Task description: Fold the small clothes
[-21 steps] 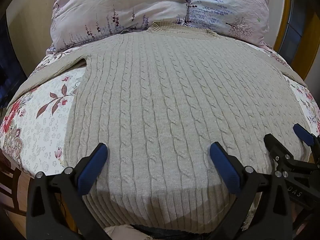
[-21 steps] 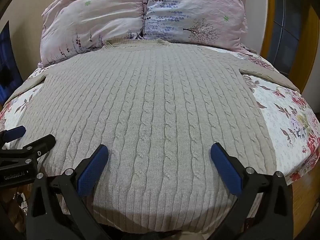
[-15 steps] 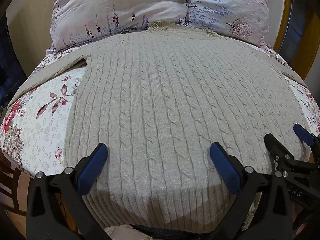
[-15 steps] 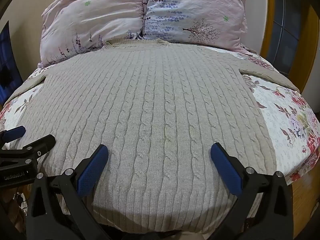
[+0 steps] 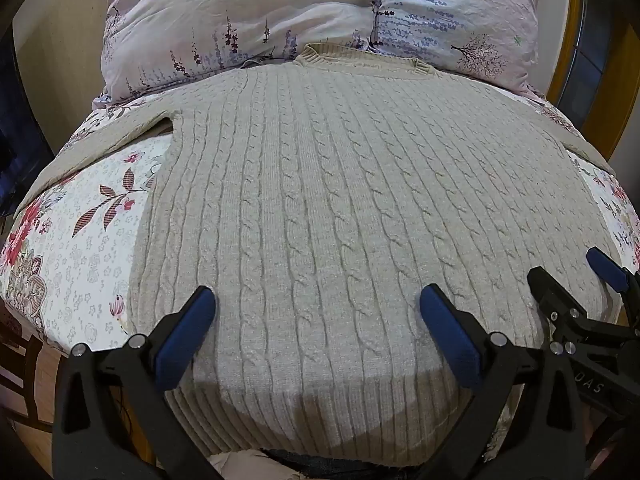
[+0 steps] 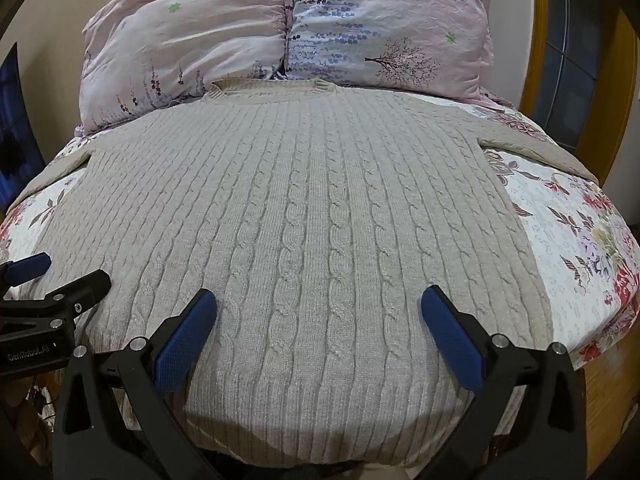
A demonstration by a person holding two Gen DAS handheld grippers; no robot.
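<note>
A beige cable-knit sweater point(image 5: 340, 208) lies flat on the bed, collar at the far end by the pillows, hem at the near edge, sleeves spread to both sides. It also shows in the right wrist view point(image 6: 304, 232). My left gripper point(image 5: 316, 312) is open and empty, hovering over the lower left part of the hem. My right gripper point(image 6: 318, 314) is open and empty over the lower right part of the hem. The right gripper also shows at the right edge of the left wrist view point(image 5: 572, 280), and the left gripper shows at the left edge of the right wrist view point(image 6: 56, 280).
The bed has a floral sheet point(image 5: 80, 248) that shows on both sides of the sweater point(image 6: 568, 240). Two pink floral pillows point(image 5: 320, 12) lean at the head. A wooden frame point(image 6: 544, 40) stands at the right. The bed's near edge drops off below the hem.
</note>
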